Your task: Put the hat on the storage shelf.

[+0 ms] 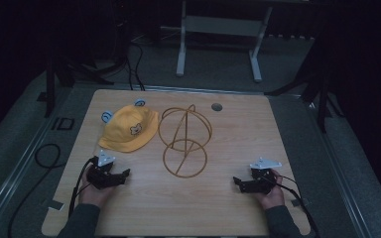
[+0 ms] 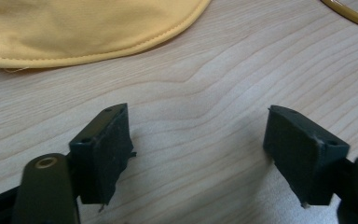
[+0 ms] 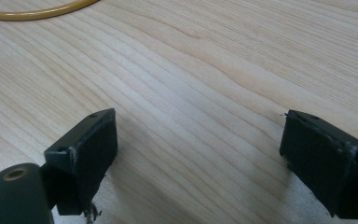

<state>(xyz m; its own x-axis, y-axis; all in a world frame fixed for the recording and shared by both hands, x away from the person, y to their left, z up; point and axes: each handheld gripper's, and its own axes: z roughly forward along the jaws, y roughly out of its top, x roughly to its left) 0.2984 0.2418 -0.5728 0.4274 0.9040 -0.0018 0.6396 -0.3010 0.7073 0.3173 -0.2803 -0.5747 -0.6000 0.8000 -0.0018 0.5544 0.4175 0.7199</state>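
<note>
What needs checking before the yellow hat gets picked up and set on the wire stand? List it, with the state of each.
1. Left hand-held gripper open with nothing between its jaws: ok.
2. Right hand-held gripper open with nothing between its jaws: ok.
3. Yellow hat lies flat on the table, brim within reach of the left hand-held gripper: ok.
4. Wire stand upright beside the hat: ok.
5. Stand steady enough to take the hat: cannot tell.

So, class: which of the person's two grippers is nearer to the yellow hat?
The left. The left gripper sits just below the yellow hat, jaws open with bare table between them. The right gripper is far across the table, beyond the wire stand, also open.
</note>
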